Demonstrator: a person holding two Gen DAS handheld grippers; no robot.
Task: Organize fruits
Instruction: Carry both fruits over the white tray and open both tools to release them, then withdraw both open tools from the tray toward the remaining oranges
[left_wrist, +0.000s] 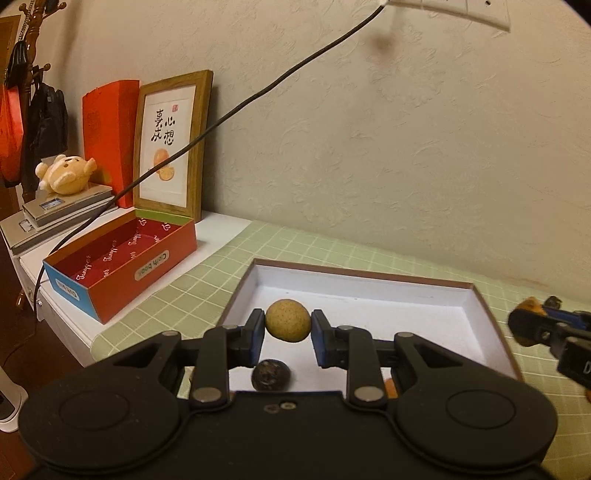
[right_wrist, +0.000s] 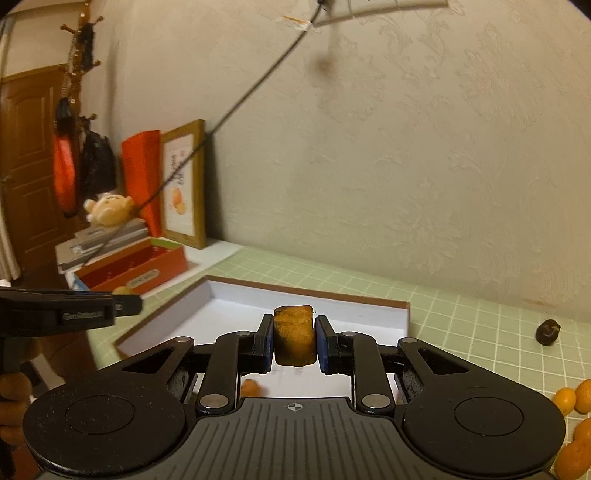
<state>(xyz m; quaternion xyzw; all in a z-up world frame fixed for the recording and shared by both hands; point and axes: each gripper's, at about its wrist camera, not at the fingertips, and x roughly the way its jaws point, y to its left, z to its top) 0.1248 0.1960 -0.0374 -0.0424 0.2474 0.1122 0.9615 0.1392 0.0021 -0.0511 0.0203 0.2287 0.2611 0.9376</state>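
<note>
1. Two grippers, both loaded, both over the white tray (left_wrist: 369, 291). Left gripper (left_wrist: 288, 326) is clamped narrow on a round tan fruit (left_wrist: 288, 320); right gripper (right_wrist: 294, 341) is clamped narrow on a squashed orange fruit (right_wrist: 294, 339), its long axis roughly upright between the pads.
2. Key relation: tray floor lies below and just ahead of both loads. Left gripper sits over the tray's near-left part, right gripper nearer the tray's near-right edge. Next move, prob., calls for lowering and opening, no reach needed.
3. Already in the tray: a dark round fruit (left_wrist: 270, 373) under the left gripper, plus a small orange one (right_wrist: 250, 387) at the near edge.
4. Still outside, right of the tray: a dark fruit (right_wrist: 548, 332) and a cluster of orange fruits (right_wrist: 576, 402) on the green checked mat (left_wrist: 207, 280).
5. Left of the tray: open red box (left_wrist: 122, 266), framed print (left_wrist: 171, 144), plush toy (left_wrist: 66, 173) on stacked cases, w/ a cable (left_wrist: 258, 96) crossing overhead. Plain textured wall behind.
</note>
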